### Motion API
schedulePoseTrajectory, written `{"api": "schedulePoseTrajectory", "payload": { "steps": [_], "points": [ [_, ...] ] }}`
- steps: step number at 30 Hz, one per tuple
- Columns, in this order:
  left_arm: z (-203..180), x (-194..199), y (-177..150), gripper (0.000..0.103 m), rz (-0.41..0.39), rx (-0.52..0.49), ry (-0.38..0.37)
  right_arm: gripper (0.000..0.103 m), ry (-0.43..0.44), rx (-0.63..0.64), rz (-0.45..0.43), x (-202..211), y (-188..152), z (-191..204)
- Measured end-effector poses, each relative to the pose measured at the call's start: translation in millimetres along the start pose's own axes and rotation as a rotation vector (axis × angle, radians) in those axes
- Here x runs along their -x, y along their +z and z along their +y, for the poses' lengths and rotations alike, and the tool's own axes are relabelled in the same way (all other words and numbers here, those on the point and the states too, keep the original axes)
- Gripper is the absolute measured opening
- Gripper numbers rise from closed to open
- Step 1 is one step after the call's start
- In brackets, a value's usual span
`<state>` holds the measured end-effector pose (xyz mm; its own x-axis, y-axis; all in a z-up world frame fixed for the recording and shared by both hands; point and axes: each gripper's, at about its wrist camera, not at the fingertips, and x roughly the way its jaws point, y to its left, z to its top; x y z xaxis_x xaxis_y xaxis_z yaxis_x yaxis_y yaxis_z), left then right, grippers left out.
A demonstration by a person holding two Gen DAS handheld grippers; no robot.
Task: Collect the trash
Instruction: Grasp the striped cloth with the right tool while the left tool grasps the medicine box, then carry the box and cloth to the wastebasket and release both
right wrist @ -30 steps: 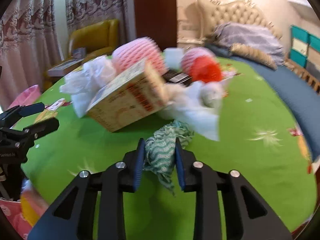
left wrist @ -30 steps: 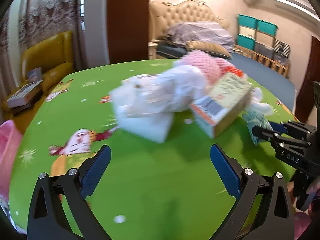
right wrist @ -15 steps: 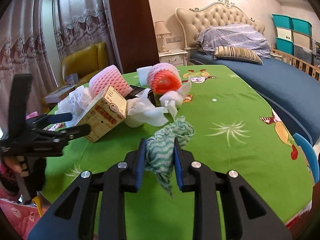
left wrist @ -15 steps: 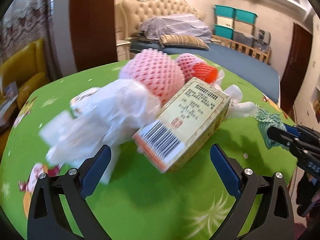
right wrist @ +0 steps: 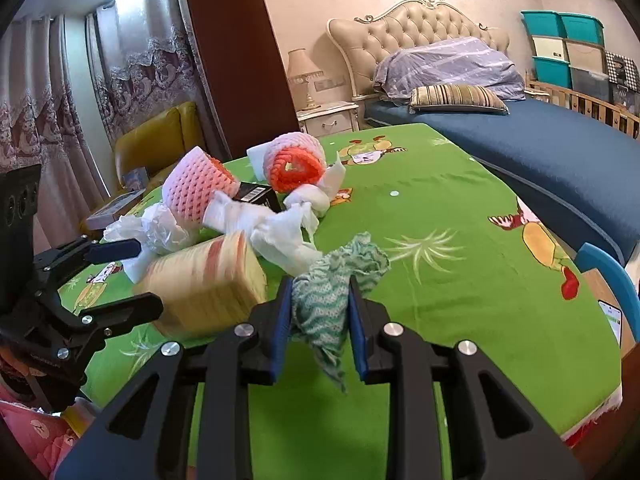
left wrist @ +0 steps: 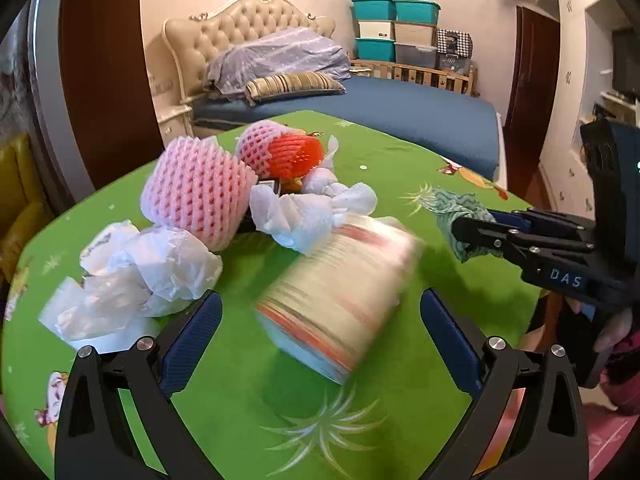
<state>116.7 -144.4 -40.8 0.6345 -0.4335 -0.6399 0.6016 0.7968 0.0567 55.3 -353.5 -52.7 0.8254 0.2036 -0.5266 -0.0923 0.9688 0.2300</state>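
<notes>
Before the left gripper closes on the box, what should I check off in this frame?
1. Left gripper open wide enough for the box: ok.
2. Cardboard box lies between its blue pads: ok, though the box is motion-blurred.
3. Box at rest on the green tablecloth: cannot tell, because of the blur.
4. Right gripper shut on the green patterned cloth: ok.
5. Right gripper clear of the left one's path: ok; it sits off to the side in the left wrist view.
6. Crumpled clear plastic clear of the near pad: not ok; it sits right beside it.
</notes>
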Motion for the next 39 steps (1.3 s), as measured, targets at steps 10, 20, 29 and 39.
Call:
{"api": "schedulePoseTrajectory", "payload": {
  "steps": [10,20,29,39],
  "points": [
    [-5.3,-14.3,1.7,0.094,0.031,-0.024,-0.066,0.026,-0.004,-0.011,0.002,1.1,-4.4,-0.8],
    [-37.1,-33.9,-6.9,0.085,0.095,-0.129,-0.137,0.026,-0.029,-0.032,0.004,2.8,-6.2,-11.4],
    [-38.4,-34.4,-14.1,0.049,0.094,-0.139,-0.121,0.026,-0.031,-0.024,0.027,0.8,-14.3,-11.2],
    [5.4,9.1,-24.6,0.049,-0.025,0.014,0.055,0.026,0.044,0.099,0.045,-6.4,-13.3,34.0]
  ]
}}
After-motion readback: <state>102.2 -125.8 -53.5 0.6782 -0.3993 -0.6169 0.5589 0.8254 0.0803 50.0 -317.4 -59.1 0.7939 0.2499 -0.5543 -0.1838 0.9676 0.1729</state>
